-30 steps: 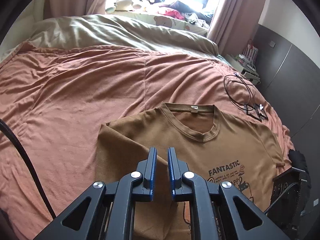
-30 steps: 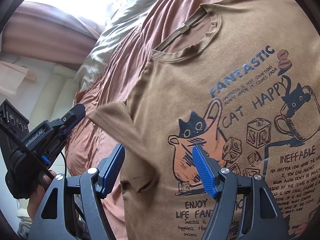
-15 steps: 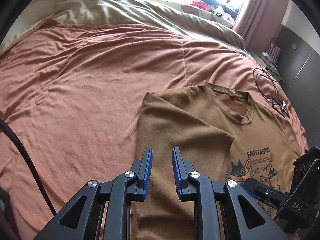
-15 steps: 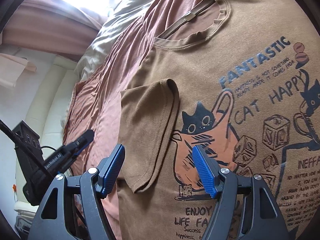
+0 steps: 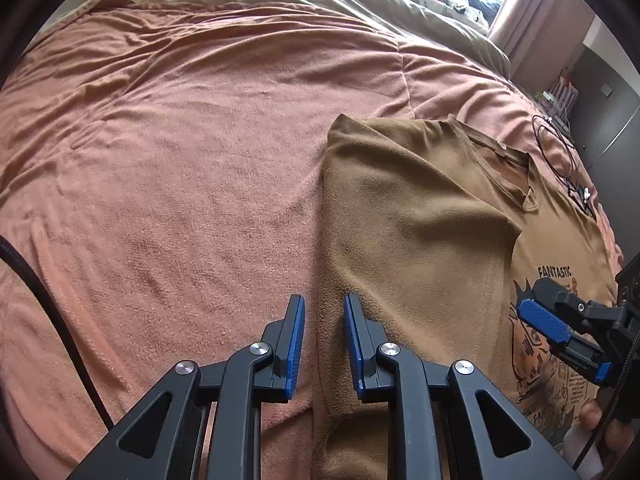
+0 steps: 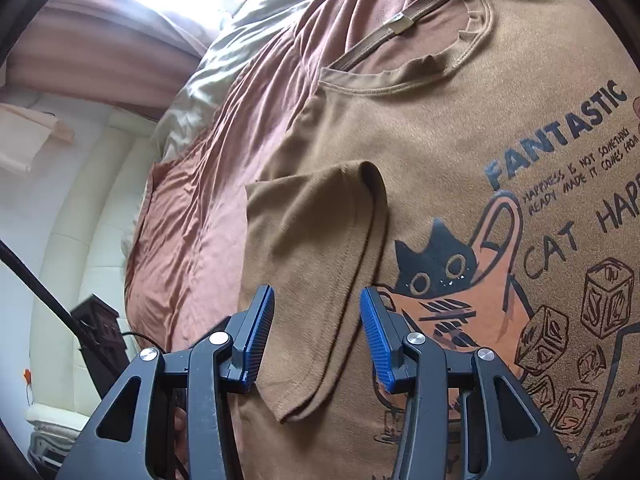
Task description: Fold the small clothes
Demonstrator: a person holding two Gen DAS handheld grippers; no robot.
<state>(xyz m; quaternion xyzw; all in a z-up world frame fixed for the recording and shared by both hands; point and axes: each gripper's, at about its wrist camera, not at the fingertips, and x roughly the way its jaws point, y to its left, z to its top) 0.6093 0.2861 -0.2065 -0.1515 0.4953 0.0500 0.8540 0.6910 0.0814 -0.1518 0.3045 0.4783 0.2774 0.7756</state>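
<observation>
Brown t-shirt (image 5: 420, 240) is lying print-up on the rust bedspread (image 5: 180, 180), its sleeve (image 6: 320, 264) already folded inward over the chest. Left gripper (image 5: 324, 344) is hovering at the shirt's folded side edge, jaws narrowly apart and holding nothing – that edge is running lengthwise straight ahead between them. Right gripper (image 6: 316, 336) is sitting over the sleeve, its jaws just closing in though not pinching cloth yet – left looks nearer the edge for the next fold.
</observation>
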